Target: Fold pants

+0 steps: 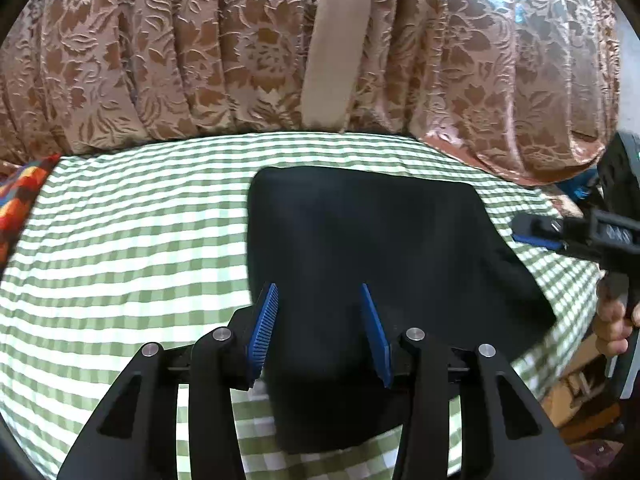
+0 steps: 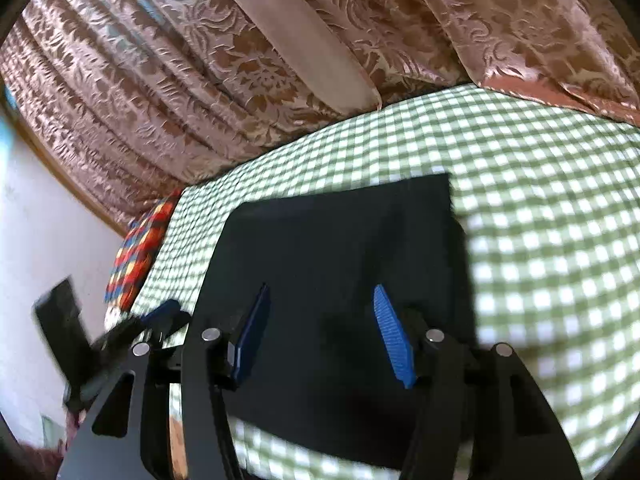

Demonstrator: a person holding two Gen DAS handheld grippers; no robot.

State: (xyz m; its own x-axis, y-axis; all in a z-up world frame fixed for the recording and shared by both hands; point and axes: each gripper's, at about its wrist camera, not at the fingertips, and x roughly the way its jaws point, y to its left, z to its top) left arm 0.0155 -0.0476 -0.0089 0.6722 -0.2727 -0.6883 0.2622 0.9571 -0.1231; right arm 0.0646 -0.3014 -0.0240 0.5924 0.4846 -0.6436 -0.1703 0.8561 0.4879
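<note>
The black pants lie folded into a compact, roughly square pad on the green-and-white checked bedsheet. My left gripper hovers over the pad's near edge, its blue pads apart and gripping no cloth. In the right wrist view the same pants fill the middle, and my right gripper stands open above them, holding nothing. The right gripper also shows at the right edge of the left wrist view, just off the pad's right side. The left gripper appears blurred at the lower left of the right wrist view.
A brown floral curtain hangs right behind the bed's far edge. A multicoloured cushion lies at the bed's left end by a white wall. A person's hand holds the right gripper's handle. Checked sheet shows on both sides of the pants.
</note>
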